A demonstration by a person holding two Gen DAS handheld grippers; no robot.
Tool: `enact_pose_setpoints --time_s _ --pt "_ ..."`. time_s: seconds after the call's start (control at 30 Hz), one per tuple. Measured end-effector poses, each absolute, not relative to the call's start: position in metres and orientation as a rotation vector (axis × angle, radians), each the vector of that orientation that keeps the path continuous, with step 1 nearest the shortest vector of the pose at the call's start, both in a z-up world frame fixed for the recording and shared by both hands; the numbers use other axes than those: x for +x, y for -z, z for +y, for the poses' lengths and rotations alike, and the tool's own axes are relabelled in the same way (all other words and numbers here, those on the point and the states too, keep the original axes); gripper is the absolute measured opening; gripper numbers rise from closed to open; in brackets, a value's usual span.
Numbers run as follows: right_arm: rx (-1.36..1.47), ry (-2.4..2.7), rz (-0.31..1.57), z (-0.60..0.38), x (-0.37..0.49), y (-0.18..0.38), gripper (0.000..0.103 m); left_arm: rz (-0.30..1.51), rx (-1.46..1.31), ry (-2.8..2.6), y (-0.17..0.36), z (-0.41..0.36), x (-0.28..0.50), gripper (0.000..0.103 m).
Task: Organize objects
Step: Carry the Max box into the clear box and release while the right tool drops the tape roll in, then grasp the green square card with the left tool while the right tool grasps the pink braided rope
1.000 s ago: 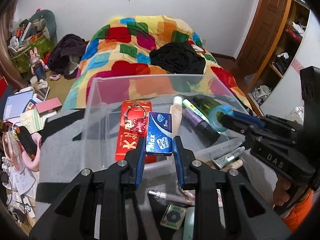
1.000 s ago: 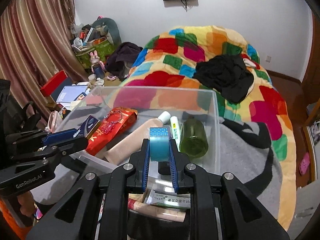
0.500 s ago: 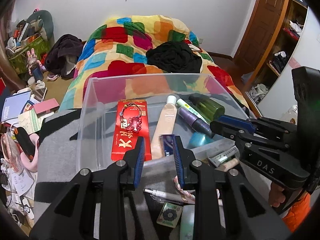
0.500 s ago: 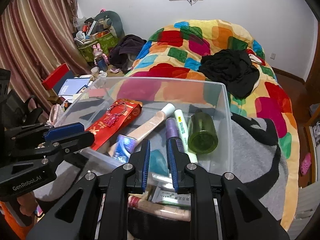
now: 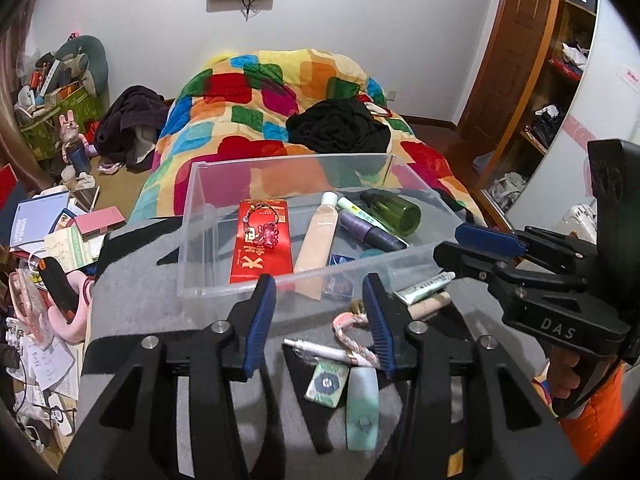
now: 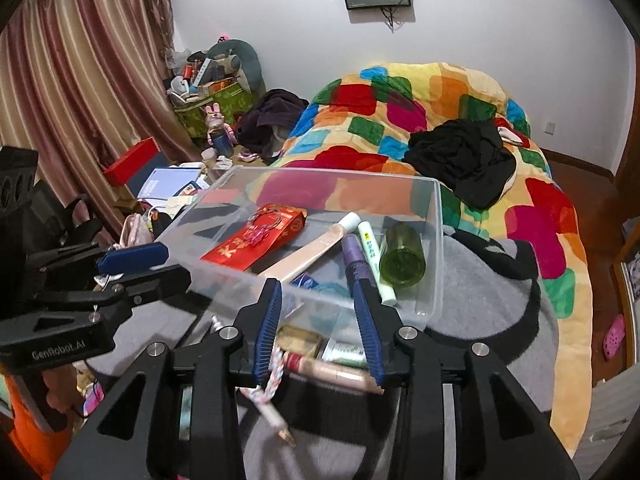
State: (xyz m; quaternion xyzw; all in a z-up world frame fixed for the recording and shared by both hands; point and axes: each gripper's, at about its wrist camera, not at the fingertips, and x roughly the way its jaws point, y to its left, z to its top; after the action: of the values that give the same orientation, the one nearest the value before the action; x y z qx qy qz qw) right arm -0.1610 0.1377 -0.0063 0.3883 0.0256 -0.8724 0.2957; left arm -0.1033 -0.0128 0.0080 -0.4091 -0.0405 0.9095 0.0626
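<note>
A clear plastic bin (image 5: 196,232) (image 6: 340,175) sits on a grey blanket. Inside lie a red packet (image 5: 260,240) (image 6: 256,240) with a keychain, a beige tube (image 5: 316,240), a purple tube (image 5: 372,234), a green bottle (image 5: 394,212) (image 6: 402,256), a blue box (image 5: 340,260) and a teal tape roll (image 5: 370,254). My left gripper (image 5: 320,320) hangs just short of the bin's near wall. Its jaws are opening with nothing between them. My right gripper (image 6: 318,328) is beside it, also short of the near wall. Its jaws are opening too, and they are empty.
Loose on the blanket in front of the bin lie a white pen (image 5: 320,348), a pink braided cord (image 5: 352,328), a patterned card (image 5: 326,382), a pale green case (image 5: 362,404) and small tubes (image 5: 424,286). A colourful quilt (image 5: 280,92) covers the bed behind. Clutter fills the floor at left.
The left gripper let go of the blue box and the right let go of the teal tape roll; both now lie in the bin. Both grippers drew back and their jaws spread.
</note>
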Motion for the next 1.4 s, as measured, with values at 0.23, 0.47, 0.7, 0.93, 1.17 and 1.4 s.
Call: enact_pose_setpoints --time_s 0.23,0.47,0.7,0.93,1.17,1.4 --pt "1.067 2.293 0.089 0.133 -0.146 0.022 0.039 -0.119 -1.254 -2.736 0.002 -0.013 -0.088 0.057" --pt "1.171 2.222 0.086 0.12 -0.14 0.057 0.044 -0.11 -1.366 -2.667 0.036 -0.012 -0.075 0.058" --pt "1.233 2.152 0.059 0.109 -0.143 0.079 0.031 -0.14 -1.456 -2.61 0.065 -0.014 -0.073 0.055" --pt "1.2 2.179 0.065 0.112 -0.139 0.077 0.009 -0.16 -1.462 -2.628 0.072 -0.021 -0.074 0.041" --pt "1.142 2.199 0.046 0.121 -0.131 0.063 0.006 -0.124 -1.466 -2.624 0.073 -0.018 -0.082 0.041" --pt "1.073 2.233 0.023 0.134 -0.124 0.04 0.006 -0.102 -1.454 -2.636 0.075 -0.011 -0.093 0.037"
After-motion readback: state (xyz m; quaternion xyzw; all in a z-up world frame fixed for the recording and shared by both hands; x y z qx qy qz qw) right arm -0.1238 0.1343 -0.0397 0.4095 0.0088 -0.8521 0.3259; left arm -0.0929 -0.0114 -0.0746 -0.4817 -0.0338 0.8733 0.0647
